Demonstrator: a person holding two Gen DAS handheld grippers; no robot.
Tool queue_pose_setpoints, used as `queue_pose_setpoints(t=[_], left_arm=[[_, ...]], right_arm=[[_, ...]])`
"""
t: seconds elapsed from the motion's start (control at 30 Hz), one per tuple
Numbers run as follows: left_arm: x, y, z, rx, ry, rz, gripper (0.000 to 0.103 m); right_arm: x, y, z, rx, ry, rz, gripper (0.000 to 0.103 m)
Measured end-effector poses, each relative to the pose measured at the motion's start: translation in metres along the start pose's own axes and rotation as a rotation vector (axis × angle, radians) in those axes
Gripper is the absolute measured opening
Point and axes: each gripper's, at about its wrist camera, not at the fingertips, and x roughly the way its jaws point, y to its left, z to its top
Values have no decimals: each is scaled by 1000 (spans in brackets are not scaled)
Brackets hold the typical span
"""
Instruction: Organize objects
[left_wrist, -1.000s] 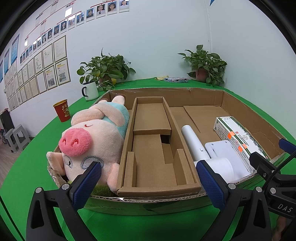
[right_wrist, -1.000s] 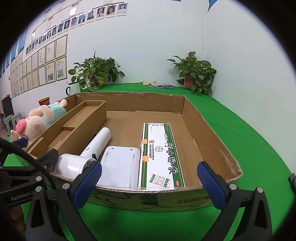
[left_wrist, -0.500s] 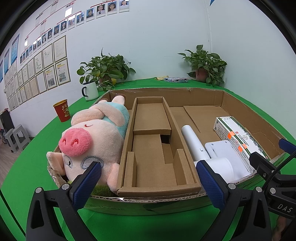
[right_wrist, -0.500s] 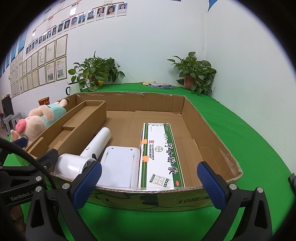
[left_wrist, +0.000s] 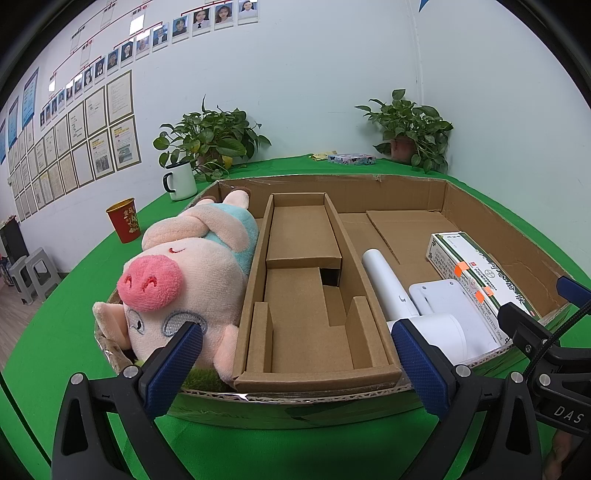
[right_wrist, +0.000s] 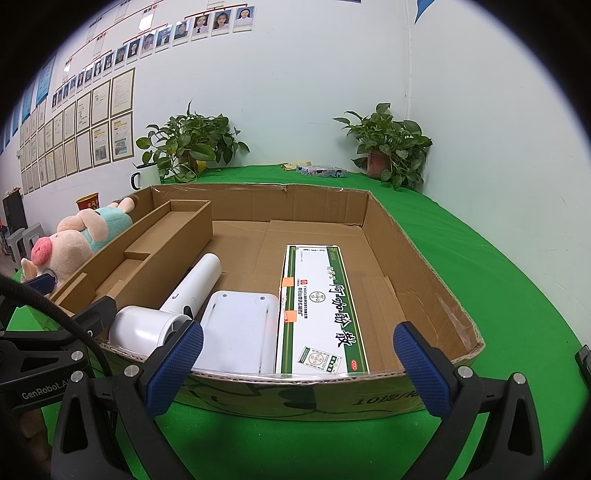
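A wide shallow cardboard box (left_wrist: 491, 218) (right_wrist: 388, 221) sits on the green table. In it lie a plush pig (left_wrist: 184, 273) (right_wrist: 74, 240) at the left, a cardboard insert (left_wrist: 306, 295) (right_wrist: 155, 251), a white hair dryer (left_wrist: 391, 291) (right_wrist: 184, 291), a flat white device (left_wrist: 454, 306) (right_wrist: 240, 328) and a green-and-white carton (left_wrist: 476, 273) (right_wrist: 321, 302). My left gripper (left_wrist: 295, 362) is open and empty before the box's near wall, facing the insert. My right gripper (right_wrist: 299, 362) is open and empty before the near wall, facing the carton.
On the table left of the box stand a red cup (left_wrist: 123, 219) and a white mug (left_wrist: 181, 181). Two potted plants (left_wrist: 210, 140) (left_wrist: 410, 129) and a small patterned box (left_wrist: 351, 158) stand at the back by the wall. Grey stools (left_wrist: 31, 273) stand on the floor, left.
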Motion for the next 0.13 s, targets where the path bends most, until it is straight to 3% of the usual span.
queue_pose_setpoints(t=[0.13], left_arm=[[1, 0, 0, 1, 0, 0, 103]], right_arm=[[0, 0, 0, 0, 0, 0, 102]])
